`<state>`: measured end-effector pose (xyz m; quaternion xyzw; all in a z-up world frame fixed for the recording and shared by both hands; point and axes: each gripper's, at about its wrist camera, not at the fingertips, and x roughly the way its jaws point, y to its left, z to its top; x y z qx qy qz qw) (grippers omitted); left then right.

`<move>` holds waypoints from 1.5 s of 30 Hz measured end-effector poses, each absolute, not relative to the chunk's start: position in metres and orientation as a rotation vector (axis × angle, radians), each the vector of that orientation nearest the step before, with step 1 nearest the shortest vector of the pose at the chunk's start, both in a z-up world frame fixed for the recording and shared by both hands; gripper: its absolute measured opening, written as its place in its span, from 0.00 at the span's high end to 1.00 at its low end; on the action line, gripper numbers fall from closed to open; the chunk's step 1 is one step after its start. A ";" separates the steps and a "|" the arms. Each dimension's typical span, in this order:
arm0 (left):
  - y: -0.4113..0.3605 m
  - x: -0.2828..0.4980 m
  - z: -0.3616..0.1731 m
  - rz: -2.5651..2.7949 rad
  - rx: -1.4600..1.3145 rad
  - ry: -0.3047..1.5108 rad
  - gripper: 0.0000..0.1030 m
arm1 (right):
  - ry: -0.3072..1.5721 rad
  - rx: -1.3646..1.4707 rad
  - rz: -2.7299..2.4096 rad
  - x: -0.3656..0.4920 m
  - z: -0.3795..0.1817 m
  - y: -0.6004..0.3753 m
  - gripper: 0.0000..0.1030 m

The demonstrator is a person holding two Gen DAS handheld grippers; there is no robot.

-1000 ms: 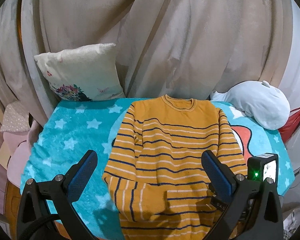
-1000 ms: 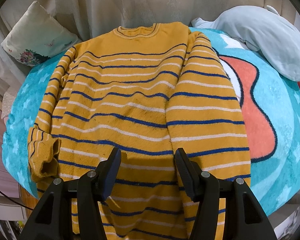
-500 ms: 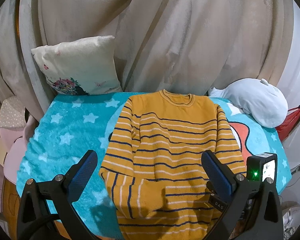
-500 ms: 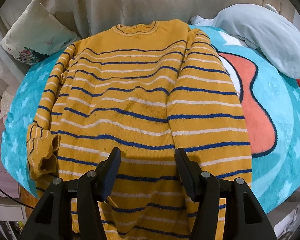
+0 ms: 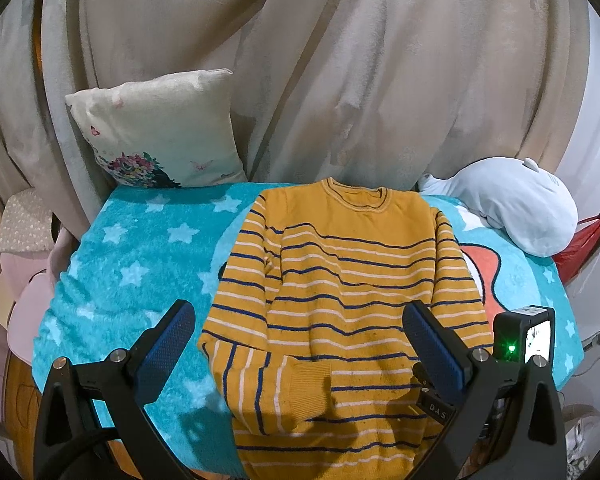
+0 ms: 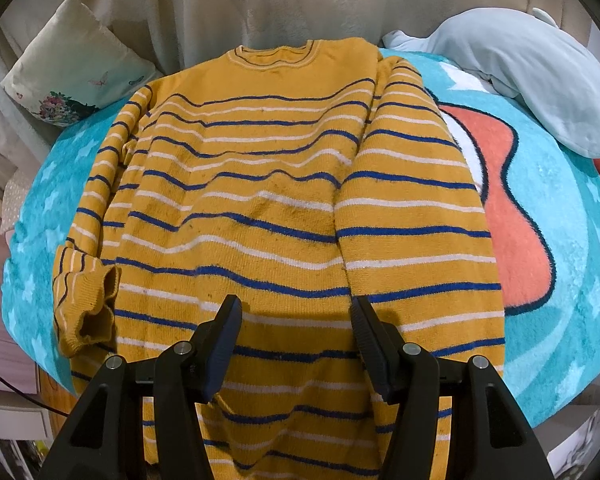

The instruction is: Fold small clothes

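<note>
The striped sweater lies flat mid-frame on the star blanket, beyond my empty, spread left gripper and right gripper. Only my left view shows a green-lit device, lower right.

Both of my views are evenly and fairly brightly lit from above and behind me, with saturated colours and no glare. My fingers throw soft dark shadows onto the near part of the sweater, and in the left view similar blurred shadows fall on the near hem and on the blanket. Focus is sharp across the middle. The fisheye bends the bed outward and curves the curtain; the corners vignette to black.
</note>
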<state>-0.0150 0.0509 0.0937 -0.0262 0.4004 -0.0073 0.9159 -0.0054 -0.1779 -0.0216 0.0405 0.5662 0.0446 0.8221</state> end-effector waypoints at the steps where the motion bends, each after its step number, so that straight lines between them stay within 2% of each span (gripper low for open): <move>1: 0.050 -0.016 0.093 -0.011 -0.052 0.822 0.00 | 1.206 0.086 0.095 -0.005 -0.022 -0.178 0.41; 12: 0.044 -0.015 0.079 0.029 -0.041 0.830 0.00 | 1.181 0.103 0.101 -0.005 -0.019 -0.195 0.41; 15: 0.044 -0.012 0.064 0.072 -0.030 0.844 0.00 | 1.112 0.116 0.044 -0.004 -0.005 -0.232 0.39; 16: 0.044 -0.011 0.058 0.083 -0.027 0.853 0.00 | 1.095 0.141 -0.007 -0.003 -0.002 -0.256 0.36; 18: 0.043 -0.009 0.042 0.103 -0.021 0.884 0.00 | 1.088 0.200 -0.070 -0.004 -0.002 -0.288 0.34; 24: 0.034 -0.007 0.016 0.117 -0.063 0.969 0.00 | 1.134 0.329 -0.143 -0.015 -0.029 -0.355 0.34; 31: 0.010 -0.012 0.013 0.120 -0.052 0.971 0.00 | 1.219 0.232 0.025 -0.021 -0.063 -0.319 0.32; 32: 0.008 -0.011 0.013 0.123 -0.052 0.973 0.00 | 1.218 0.174 0.045 -0.022 -0.064 -0.310 0.38; 33: 0.007 -0.012 0.012 0.128 -0.052 0.974 0.00 | 1.221 0.147 0.075 -0.023 -0.064 -0.304 0.49; 34: 0.006 -0.011 0.011 0.133 -0.055 0.975 0.00 | 1.207 0.129 0.110 -0.024 -0.063 -0.299 0.79; 35: 0.006 -0.011 0.011 0.139 -0.058 0.975 0.00 | 1.211 0.138 0.169 -0.024 -0.062 -0.294 0.86; 37: 0.007 -0.011 0.011 0.154 -0.069 0.972 0.00 | 1.198 0.145 0.206 -0.023 -0.054 -0.295 0.93; 42: 0.029 -0.015 0.018 0.209 -0.128 0.933 0.00 | 1.083 0.225 0.057 -0.009 -0.022 -0.358 0.93; 45: 0.051 -0.018 0.019 0.268 -0.173 0.923 0.00 | 1.061 0.108 -0.228 0.004 -0.020 -0.402 0.93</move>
